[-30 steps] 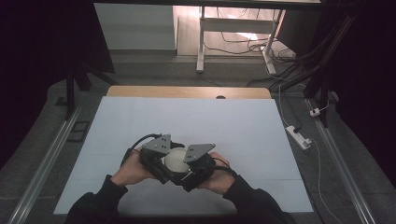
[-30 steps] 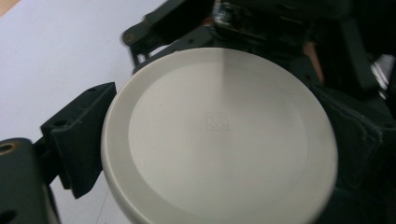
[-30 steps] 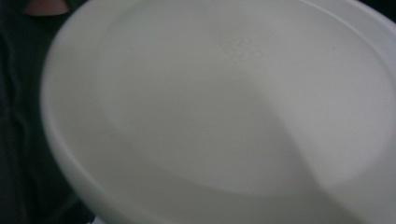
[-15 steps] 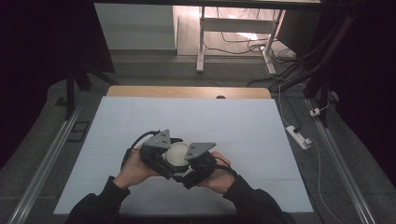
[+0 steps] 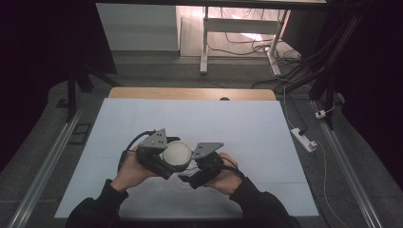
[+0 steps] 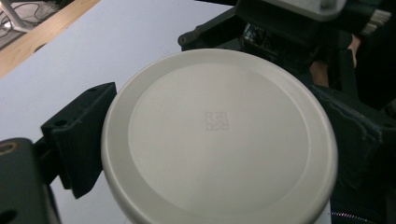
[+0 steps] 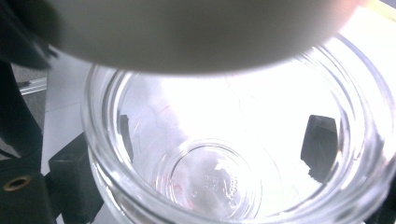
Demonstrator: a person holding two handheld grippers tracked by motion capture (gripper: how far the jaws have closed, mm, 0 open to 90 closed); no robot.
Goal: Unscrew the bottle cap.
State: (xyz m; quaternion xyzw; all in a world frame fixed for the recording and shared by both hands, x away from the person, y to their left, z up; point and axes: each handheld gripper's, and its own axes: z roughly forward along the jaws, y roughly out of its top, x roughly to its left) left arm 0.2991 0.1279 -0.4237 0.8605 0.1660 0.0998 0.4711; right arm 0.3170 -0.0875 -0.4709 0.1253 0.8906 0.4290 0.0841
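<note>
Cream-white lid [image 6: 219, 135], clear glass jar [image 7: 224, 154], pale blue table [image 5: 237, 123], black grippers

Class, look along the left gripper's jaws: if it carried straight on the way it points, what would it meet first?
Probably the right gripper: the left gripper already clamps the white lid, and the other gripper's black body sits just past it, though depth is unclear.

The person wears dark long sleeves [image 5: 102, 204] that reach the wrists. The left gripper [image 5: 159, 153] is a black, blocky plastic tool topped by a grey three-cornered plate with small screws; a black cable loops from its left side. The right gripper [image 5: 204, 164] is equally black and carries the same grey plate. In the left gripper view, the jaw blocks look matte black, with a brass-coloured screw insert at the near left corner.
</note>
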